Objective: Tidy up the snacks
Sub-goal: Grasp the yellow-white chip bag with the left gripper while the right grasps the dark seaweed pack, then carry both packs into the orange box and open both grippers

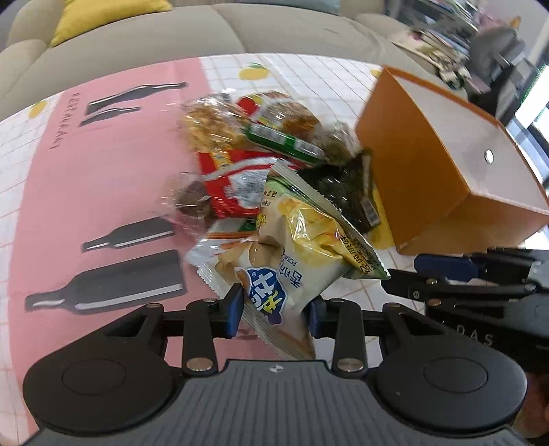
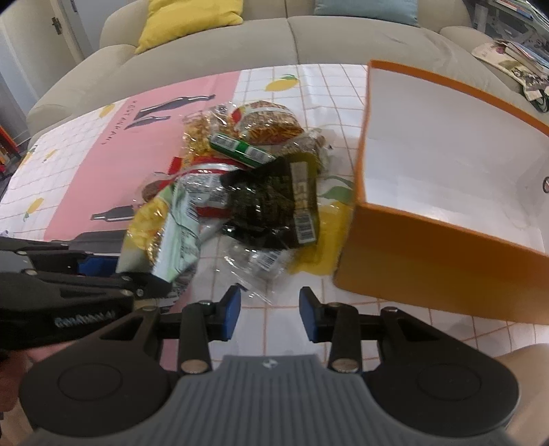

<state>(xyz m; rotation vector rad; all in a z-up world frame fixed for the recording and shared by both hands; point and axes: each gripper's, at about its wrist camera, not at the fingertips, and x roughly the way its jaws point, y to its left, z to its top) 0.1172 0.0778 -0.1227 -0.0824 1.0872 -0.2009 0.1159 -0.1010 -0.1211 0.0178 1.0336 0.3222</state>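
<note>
A heap of snack packets [image 1: 260,151] lies on the table, with a dark seaweed pack [image 2: 271,202] and a green box [image 2: 240,151] among them. My left gripper [image 1: 274,312] is shut on a pale potato-chip bag with a blue logo [image 1: 271,284]; both blue pads press its sides. A yellow-green chip bag [image 1: 308,223] lies over it. An orange box [image 2: 429,260] with a bare white inside stands open to the right of the heap. My right gripper [image 2: 271,310] is open over the tablecloth with nothing between its pads, just short of a clear wrapper [image 2: 260,260].
A pink mat printed with black bottles [image 1: 103,192] covers the table's left part, on a white gridded cloth with lemons [image 2: 308,85]. A beige sofa [image 2: 274,41] with a yellow cushion [image 2: 185,20] runs behind the table. Magazines [image 2: 514,58] lie at the far right.
</note>
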